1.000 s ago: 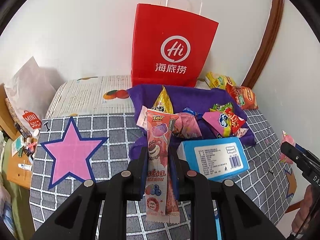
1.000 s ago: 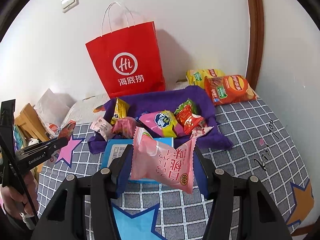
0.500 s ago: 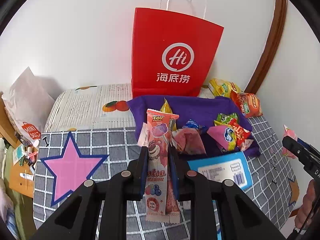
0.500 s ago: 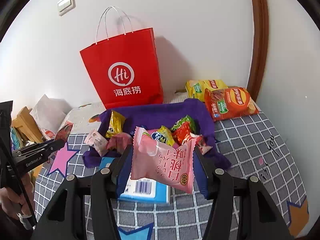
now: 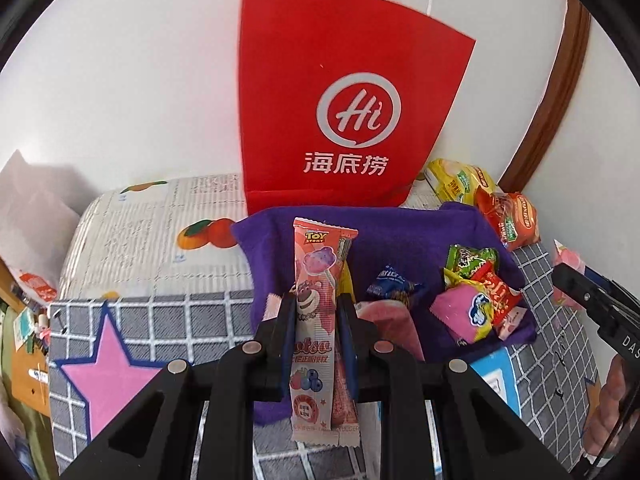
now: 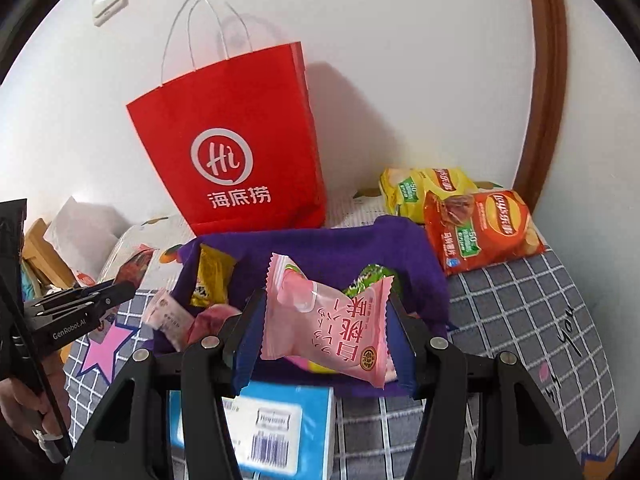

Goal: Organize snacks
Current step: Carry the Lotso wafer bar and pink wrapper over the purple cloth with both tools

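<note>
Red paper, white logo: a tall carrier bag with white cord handles (image 5: 344, 96) stands against the wall behind a purple cloth (image 5: 400, 240) spread on the grey checked cover (image 6: 520, 312).

Only the right wrist view shows the white wall switch (image 6: 109, 0) and the full faces of two crisp bags, one yellow (image 6: 420, 192) and one orange (image 6: 480, 228), lying just beyond the cloth's far right corner. Only the left wrist view shows the dark blue small wrapper (image 5: 394, 282) and the cluster of a pink-and-yellow sachet (image 5: 464, 312), a red sachet (image 5: 496, 288) and a green sachet (image 5: 470, 258) on the cloth. The blue flat box with a barcode label (image 6: 276, 428) lies at the cloth's near edge and appears in both views.

Left gripper (image 5: 318, 308): jaws pinching a long pink Toy Story lolly packet (image 5: 316, 320) held upright above the cloth's near left part. Right gripper (image 6: 326, 320): jaws closed on a pink pillow-shaped peach pastry packet (image 6: 332, 328), held tilted over the cloth.

Loose on the cloth's left side in the right view are one yellow sachet (image 6: 212, 276) and one pale pink wrapper (image 6: 166, 314).
</note>
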Available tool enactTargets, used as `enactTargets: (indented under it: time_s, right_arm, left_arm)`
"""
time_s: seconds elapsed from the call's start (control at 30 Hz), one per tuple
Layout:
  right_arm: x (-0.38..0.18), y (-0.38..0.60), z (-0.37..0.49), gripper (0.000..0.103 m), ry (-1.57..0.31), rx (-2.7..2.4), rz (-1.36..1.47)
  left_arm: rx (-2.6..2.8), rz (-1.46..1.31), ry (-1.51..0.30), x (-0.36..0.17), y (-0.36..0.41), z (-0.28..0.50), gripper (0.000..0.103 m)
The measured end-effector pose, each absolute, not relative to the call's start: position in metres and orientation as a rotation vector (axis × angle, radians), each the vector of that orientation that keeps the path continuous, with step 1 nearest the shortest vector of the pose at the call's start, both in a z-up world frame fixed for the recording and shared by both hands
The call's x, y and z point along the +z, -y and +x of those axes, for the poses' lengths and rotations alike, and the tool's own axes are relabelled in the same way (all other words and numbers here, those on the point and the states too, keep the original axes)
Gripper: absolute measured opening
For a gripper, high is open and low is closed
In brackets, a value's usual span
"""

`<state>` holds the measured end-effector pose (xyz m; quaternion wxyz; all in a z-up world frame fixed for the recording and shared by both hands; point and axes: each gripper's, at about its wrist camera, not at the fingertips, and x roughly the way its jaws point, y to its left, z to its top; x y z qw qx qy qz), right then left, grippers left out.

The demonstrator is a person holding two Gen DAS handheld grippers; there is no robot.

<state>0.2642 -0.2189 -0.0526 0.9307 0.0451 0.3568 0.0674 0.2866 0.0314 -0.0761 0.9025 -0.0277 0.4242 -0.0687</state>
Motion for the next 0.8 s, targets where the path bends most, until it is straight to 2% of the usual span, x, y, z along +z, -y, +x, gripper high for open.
enactTargets:
  time_s: [0.8]
  right_arm:
    - [-0.097,0.209,0.344,0.056,-0.819,0.182,0.082]
  left_arm:
    - [-0.166,-0.027,-0.946,-0.114,-0.005,0.338,0.02]
